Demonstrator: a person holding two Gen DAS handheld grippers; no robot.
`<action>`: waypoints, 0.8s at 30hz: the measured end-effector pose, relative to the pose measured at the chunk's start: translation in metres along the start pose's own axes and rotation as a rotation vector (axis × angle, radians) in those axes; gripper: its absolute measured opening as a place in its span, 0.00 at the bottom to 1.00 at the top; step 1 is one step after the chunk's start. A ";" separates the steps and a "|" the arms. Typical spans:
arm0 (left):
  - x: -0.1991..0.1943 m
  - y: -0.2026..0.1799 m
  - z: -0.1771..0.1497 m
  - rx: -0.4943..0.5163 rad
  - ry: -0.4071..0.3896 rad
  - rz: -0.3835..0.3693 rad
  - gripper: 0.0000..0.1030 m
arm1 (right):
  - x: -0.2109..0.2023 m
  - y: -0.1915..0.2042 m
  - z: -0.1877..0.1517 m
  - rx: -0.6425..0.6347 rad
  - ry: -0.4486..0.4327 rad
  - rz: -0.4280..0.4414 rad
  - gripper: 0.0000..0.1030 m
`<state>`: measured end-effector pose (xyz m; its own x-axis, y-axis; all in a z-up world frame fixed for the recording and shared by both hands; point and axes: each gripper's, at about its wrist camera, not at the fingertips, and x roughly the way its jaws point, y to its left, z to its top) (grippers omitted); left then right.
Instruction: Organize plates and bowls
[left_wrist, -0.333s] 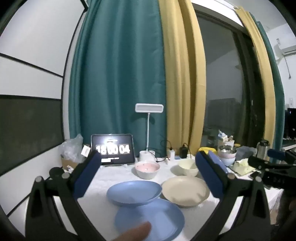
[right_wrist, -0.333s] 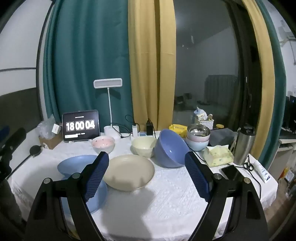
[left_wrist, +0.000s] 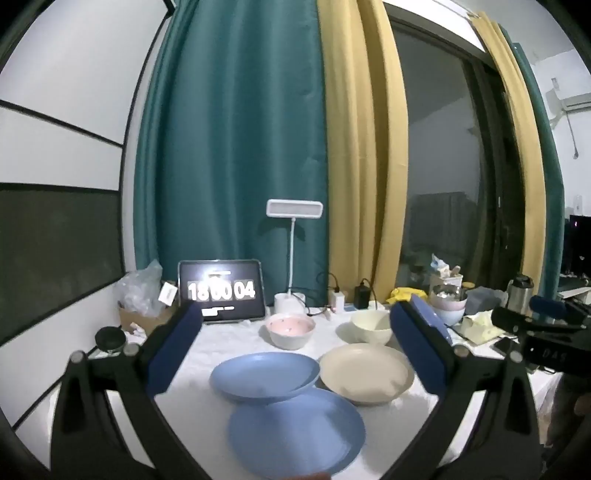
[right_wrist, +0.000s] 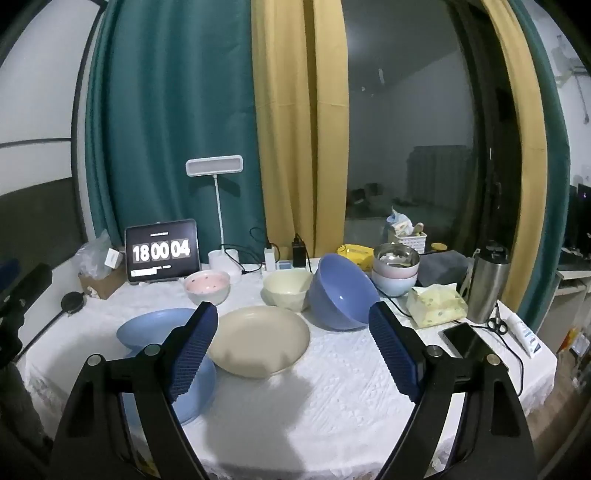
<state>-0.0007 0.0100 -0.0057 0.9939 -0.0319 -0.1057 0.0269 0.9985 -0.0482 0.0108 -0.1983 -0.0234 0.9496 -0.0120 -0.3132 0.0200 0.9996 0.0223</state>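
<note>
On the white tablecloth lie a flat blue plate (left_wrist: 295, 428) at the front, a deeper blue plate (left_wrist: 264, 374) resting partly on it, and a cream plate (left_wrist: 365, 373) (right_wrist: 258, 339) to the right. Behind stand a pink bowl (left_wrist: 291, 329) (right_wrist: 207, 286), a cream bowl (left_wrist: 370, 325) (right_wrist: 286, 288) and a large blue bowl (right_wrist: 340, 295) tilted on its side. My left gripper (left_wrist: 295, 347) is open and empty above the blue plates. My right gripper (right_wrist: 291, 347) is open and empty above the cream plate.
A tablet clock (right_wrist: 162, 251), a desk lamp (right_wrist: 214, 168) and chargers stand at the back. Stacked bowls (right_wrist: 395, 271), a tissue pack (right_wrist: 436, 301), a steel flask (right_wrist: 487, 284), a phone (right_wrist: 460, 338) and scissors (right_wrist: 496, 323) fill the right side.
The left view has risen slightly. A fingertip at the bottom edge of the left view has almost dropped out of sight. The dishes have not moved.
</note>
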 end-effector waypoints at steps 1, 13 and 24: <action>-0.001 -0.001 0.007 0.003 -0.002 0.003 1.00 | -0.002 -0.001 0.000 0.001 0.000 0.000 0.84; 0.003 -0.008 0.004 0.019 0.016 -0.016 1.00 | 0.001 -0.003 -0.003 -0.003 0.013 -0.010 0.84; 0.002 -0.008 0.000 0.005 0.018 -0.009 1.00 | 0.002 -0.004 -0.002 -0.003 0.016 -0.014 0.84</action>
<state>0.0012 0.0020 -0.0056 0.9915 -0.0419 -0.1230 0.0367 0.9983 -0.0442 0.0119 -0.2018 -0.0255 0.9440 -0.0256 -0.3289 0.0322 0.9994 0.0147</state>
